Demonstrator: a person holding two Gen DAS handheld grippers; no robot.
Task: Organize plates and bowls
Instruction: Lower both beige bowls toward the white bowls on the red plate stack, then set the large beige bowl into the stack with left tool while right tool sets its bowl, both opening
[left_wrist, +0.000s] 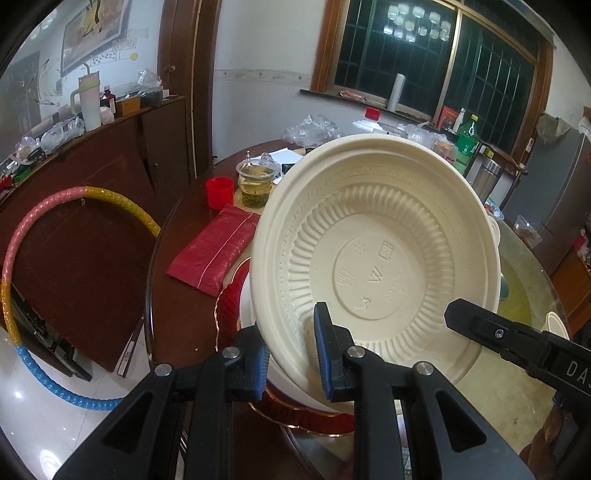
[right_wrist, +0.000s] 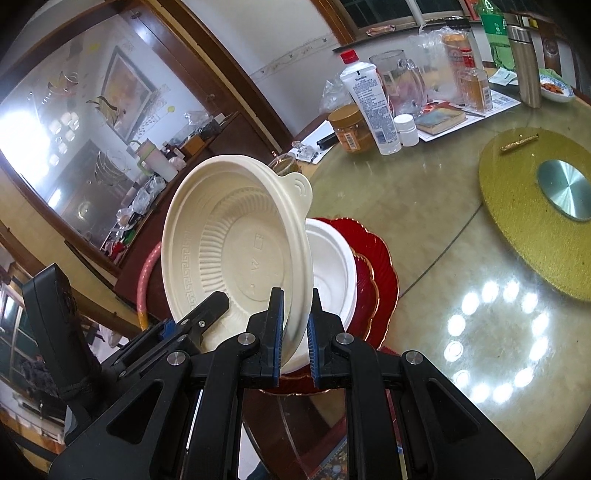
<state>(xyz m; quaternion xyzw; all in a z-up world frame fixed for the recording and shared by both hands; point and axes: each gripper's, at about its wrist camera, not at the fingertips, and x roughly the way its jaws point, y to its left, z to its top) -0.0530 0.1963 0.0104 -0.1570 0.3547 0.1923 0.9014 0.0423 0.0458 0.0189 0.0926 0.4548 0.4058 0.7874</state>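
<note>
A cream plastic bowl (left_wrist: 373, 254) is held tilted on edge above a white bowl (right_wrist: 332, 266) that sits on stacked red plates (right_wrist: 376, 269). My left gripper (left_wrist: 293, 354) is shut on the cream bowl's rim, one blue pad inside, one outside. My right gripper (right_wrist: 295, 332) also grips the cream bowl (right_wrist: 236, 251) at its lower rim, blue pads on both sides. The right gripper's finger shows in the left wrist view (left_wrist: 491, 332), and the left gripper's finger shows in the right wrist view (right_wrist: 199, 317). The red plates also show in the left wrist view (left_wrist: 231, 299).
A round glass-topped table (right_wrist: 424, 206) holds a gold turntable (right_wrist: 535, 206), bottles, a jar (right_wrist: 351, 127) and a jug at the back. A red packet (left_wrist: 216, 251), red cup (left_wrist: 219, 192) and tea glass (left_wrist: 256, 181) lie left of the plates. A hoop (left_wrist: 22, 251) leans on a board.
</note>
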